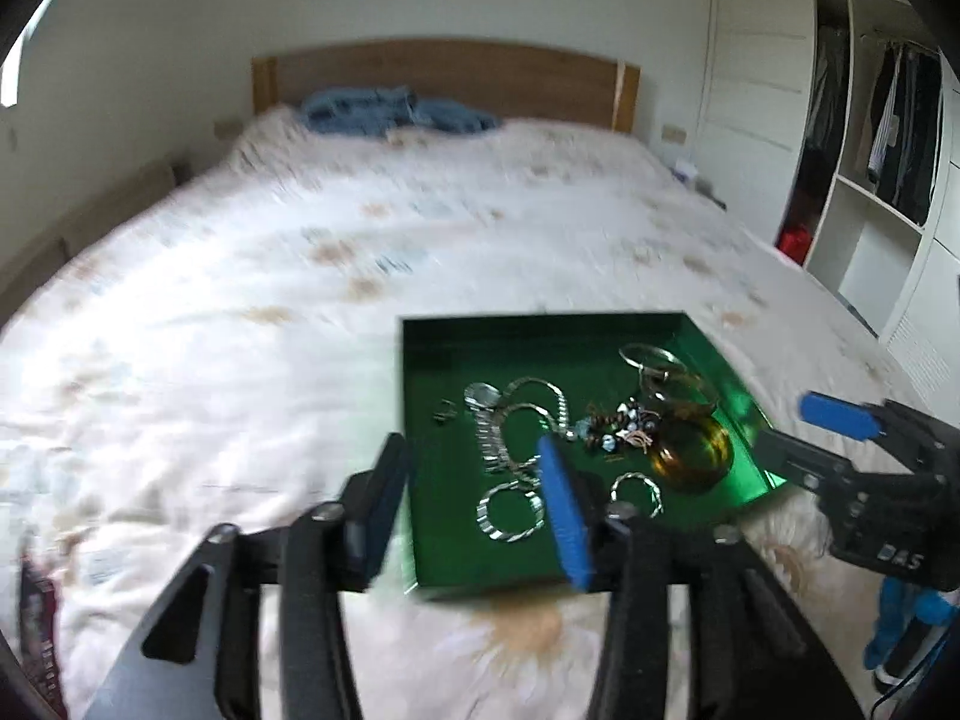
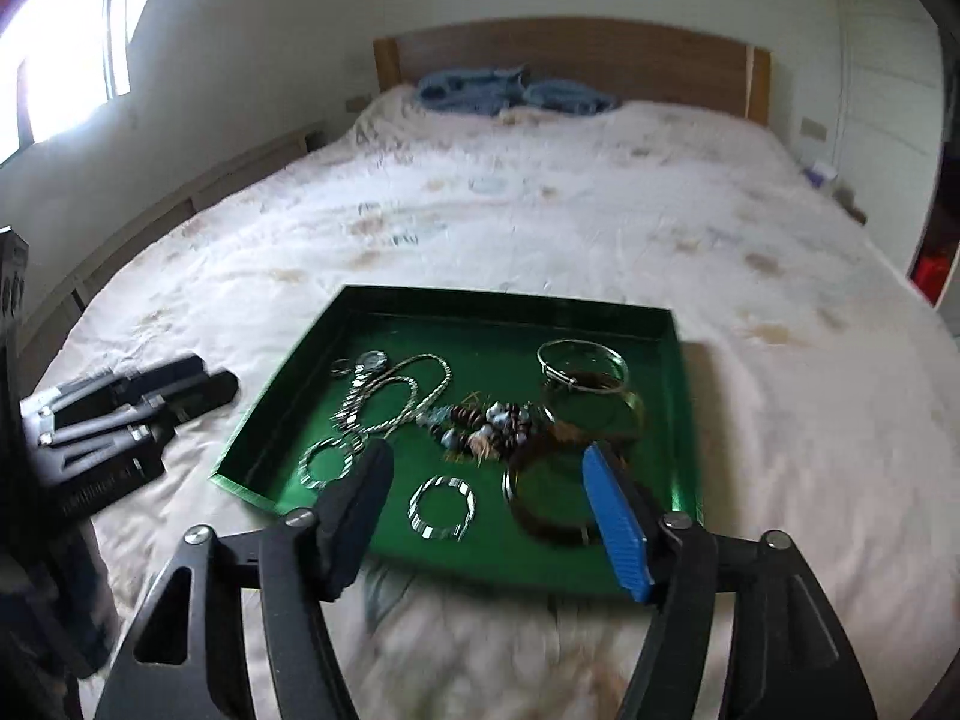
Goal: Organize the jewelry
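From the left wrist, the green tray [image 1: 600, 324] lies on the bed [image 1: 300, 276] holding the heaped jewelry [image 1: 576, 426]; the left gripper [image 1: 474, 507] gapes wide above the tray's near left corner; the right gripper [image 1: 798, 432], also spread, hovers at its right rim. From the right wrist, the right gripper [image 2: 489, 516] stands wide over the tray's near edge [image 2: 480, 570], above a silver ring [image 2: 442, 507] and an amber bangle [image 2: 552, 498]; the left gripper [image 2: 204, 393] sits left of the tray, its gap unclear here.

Black hand-held gripper [image 2: 486, 510], blue pad [image 2: 618, 531], silver screws

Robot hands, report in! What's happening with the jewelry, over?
Left gripper open, empty. Right gripper open, empty. Jewelry tangled in green tray on bed. Nothing blocking, over.
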{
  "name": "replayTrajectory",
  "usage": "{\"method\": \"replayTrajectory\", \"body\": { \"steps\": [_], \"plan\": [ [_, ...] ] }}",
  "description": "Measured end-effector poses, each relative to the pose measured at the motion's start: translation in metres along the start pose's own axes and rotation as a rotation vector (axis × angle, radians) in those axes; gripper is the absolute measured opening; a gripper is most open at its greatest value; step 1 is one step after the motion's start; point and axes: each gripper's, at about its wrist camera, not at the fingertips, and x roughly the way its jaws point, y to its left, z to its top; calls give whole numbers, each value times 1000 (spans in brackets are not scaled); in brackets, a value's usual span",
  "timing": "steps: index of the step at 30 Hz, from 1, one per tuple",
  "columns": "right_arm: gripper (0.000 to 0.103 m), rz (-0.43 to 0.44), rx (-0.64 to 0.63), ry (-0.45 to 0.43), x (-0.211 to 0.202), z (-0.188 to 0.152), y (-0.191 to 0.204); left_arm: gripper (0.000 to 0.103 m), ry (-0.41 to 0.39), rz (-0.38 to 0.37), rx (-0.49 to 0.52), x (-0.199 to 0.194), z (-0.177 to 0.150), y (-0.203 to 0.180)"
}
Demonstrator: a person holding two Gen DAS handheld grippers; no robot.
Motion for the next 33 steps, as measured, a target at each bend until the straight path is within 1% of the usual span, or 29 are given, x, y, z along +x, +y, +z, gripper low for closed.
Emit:
{"method": "replayTrajectory", "body": {
  "steps": [1,2,5,6,8,10,12,14,16,18,20,22,24,29,31,33],
  "plan": [
    [74,-10,-9,-18,-16,-6,5,59,-27,8,2,-14,-4,2],
    [75,-18,-15,-31,-27,-11,9,61,-49,21,3,-29,-7,4],
    [79,-20,-32,-68,-63,-27,23,65,-117,75,24,-68,-20,7],
    [81,-24,-38,-79,-72,-31,26,65,-136,107,32,-81,-25,7],
    [83,-32,-45,-102,-93,-42,36,66,-168,119,28,-105,-33,12],
    [85,-38,-49,-122,-111,-52,43,66,-182,106,1,-120,-40,16],
    [85,-46,-54,-129,-123,-60,48,66,-198,123,-33,-137,-48,21],
    [86,-49,-68,-142,-136,-68,56,66,-208,124,-55,-151,-55,28],
    [87,-55,-83,-148,-148,-76,62,66,-207,134,-58,-161,-62,30],
    [88,-59,-91,-160,-159,-81,66,66,-214,173,-43,-170,-68,28],
    [89,-54,-89,-170,-167,-85,70,66,-219,191,-43,-178,-72,26],
    [90,-54,-91,-179,-172,-89,74,66,-213,167,-49,-184,-76,25],
    [90,-63,-94,-186,-176,-92,76,66,-218,122,-60,-192,-80,26],
    [91,-61,-85,-199,-182,-98,78,66,-227,64,-65,-202,-87,23],
    [91,-69,-88,-205,-183,-99,78,66,-231,68,-58,-202,-89,22],
    [91,-75,-86,-208,-184,-100,76,66,-233,91,-41,-202,-92,20]
  ]
}}
